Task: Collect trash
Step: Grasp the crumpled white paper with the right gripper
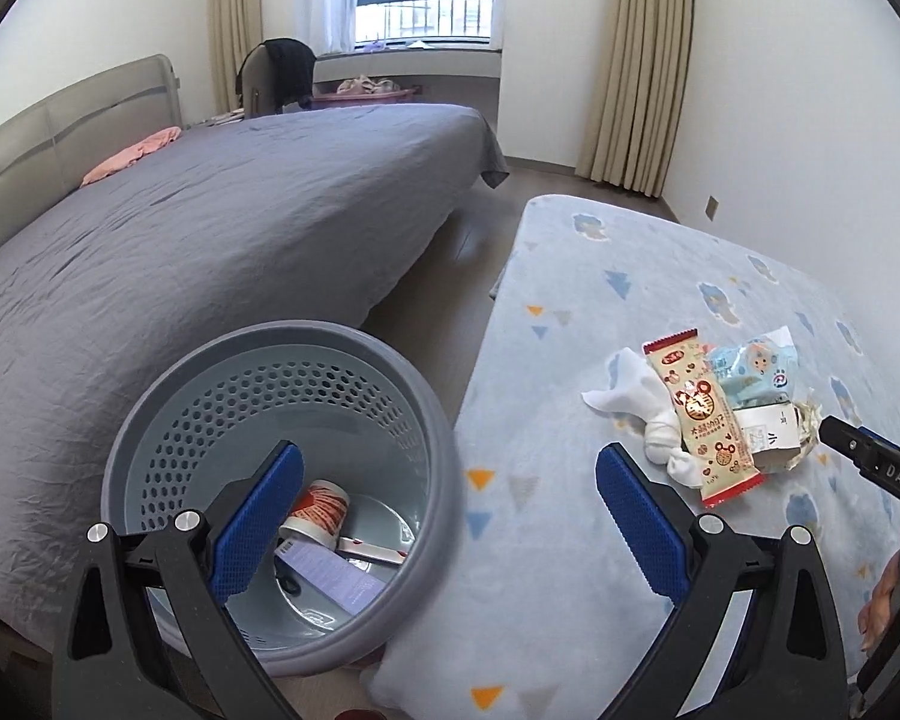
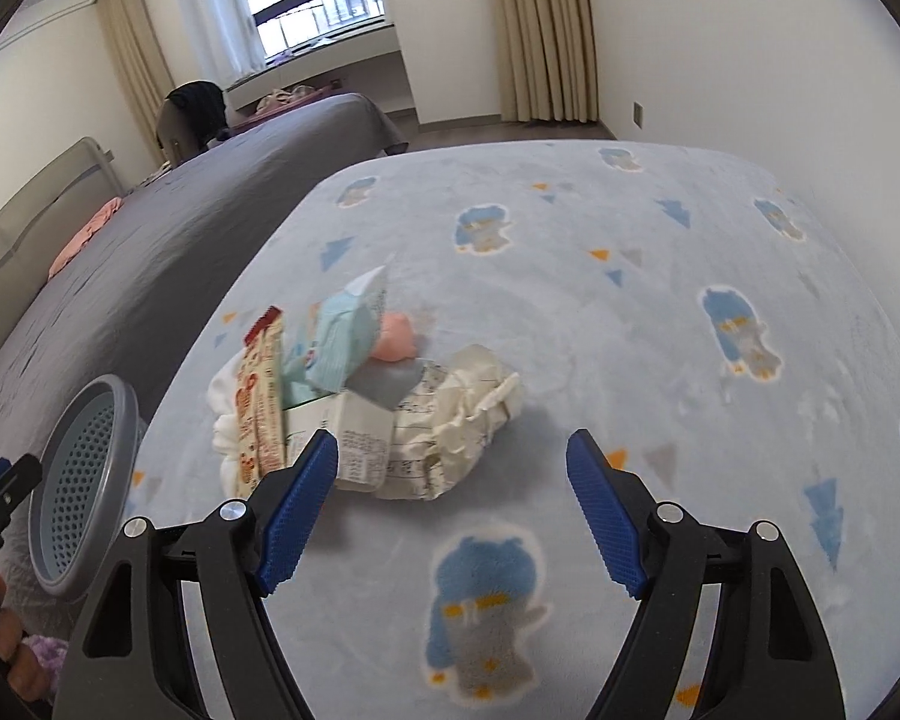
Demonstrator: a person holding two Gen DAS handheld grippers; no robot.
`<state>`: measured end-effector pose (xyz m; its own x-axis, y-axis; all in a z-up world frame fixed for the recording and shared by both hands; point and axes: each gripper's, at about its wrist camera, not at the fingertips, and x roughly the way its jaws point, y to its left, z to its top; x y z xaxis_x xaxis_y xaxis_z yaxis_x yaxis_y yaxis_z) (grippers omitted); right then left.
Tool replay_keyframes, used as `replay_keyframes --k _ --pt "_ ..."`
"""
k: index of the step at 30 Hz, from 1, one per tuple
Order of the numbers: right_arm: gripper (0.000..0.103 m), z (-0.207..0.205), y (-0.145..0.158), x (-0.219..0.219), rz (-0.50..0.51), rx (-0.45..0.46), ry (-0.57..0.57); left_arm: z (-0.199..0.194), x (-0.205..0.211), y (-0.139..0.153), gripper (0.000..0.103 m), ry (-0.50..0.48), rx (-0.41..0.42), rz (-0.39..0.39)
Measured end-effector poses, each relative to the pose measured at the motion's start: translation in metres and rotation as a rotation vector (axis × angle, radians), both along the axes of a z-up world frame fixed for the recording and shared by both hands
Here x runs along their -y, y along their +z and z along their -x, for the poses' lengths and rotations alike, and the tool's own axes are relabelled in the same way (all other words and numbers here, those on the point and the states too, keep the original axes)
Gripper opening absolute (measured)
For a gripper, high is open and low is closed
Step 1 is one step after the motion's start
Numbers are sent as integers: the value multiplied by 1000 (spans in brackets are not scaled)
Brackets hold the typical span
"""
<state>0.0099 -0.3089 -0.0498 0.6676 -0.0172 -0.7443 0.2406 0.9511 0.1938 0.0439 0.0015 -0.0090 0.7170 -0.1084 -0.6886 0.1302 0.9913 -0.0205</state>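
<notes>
A: Nearest the lens first. Left gripper point(image 1: 450, 504), jaws spread wide, nothing between the blue pads point(image 1: 258, 516). Agree?

B: Agree. Under its left finger sits the grey perforated bin point(image 1: 150, 420), on the floor between the grey bed point(image 1: 210, 222) and the pale blue blanket point(image 1: 660, 276). Bin already holds a red-and-white paper cup point(image 1: 321, 510) plus some flat paper scraps, too jumbled to name.

A: Fine. Moving right, the trash pile lies on the blanket: white tissue point(image 1: 648, 414), long beige snack wrapper point(image 1: 702, 420) with red ends on top, pale blue printed packet point(image 1: 750, 372) behind it, small white carton point(image 1: 762, 426), crumpled paper point(image 1: 807, 426) at the far right. All touching, overlapping.

B: Right gripper point(image 2: 453, 483) from its own camera?

A: Also spread, empty. Its left fingertip overlaps the carton point(image 2: 360, 444) in view; contact, can't tell. The crumpled paper point(image 2: 456, 414) lies just beyond the gap between the fingers. Something pink point(image 2: 393, 339) and a grey piece point(image 2: 390, 381) at the back of the pile, can't identify.

B: In the left view the right gripper's tip shows just beside the pile's right edge, and part of a hand point(image 1: 888, 600) low right.
</notes>
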Motion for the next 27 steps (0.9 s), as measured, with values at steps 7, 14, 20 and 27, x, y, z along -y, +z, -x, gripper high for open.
replay_keyframes --k 7,14,20,27 --pt "75 -18 -12 9 -26 -34 -27 -3 12 -5 96 -20 -12 -8" --pt "75 -37 -26 11 -37 -76 -35 -4 17 -9 96 -38 -26 -10" --pt "63 -45 -35 4 -34 -107 -9 -3 19 -10 96 -42 -31 -15" --pt "52 -41 -36 2 -31 -116 8 -2 18 -10 96 -41 -28 -18"
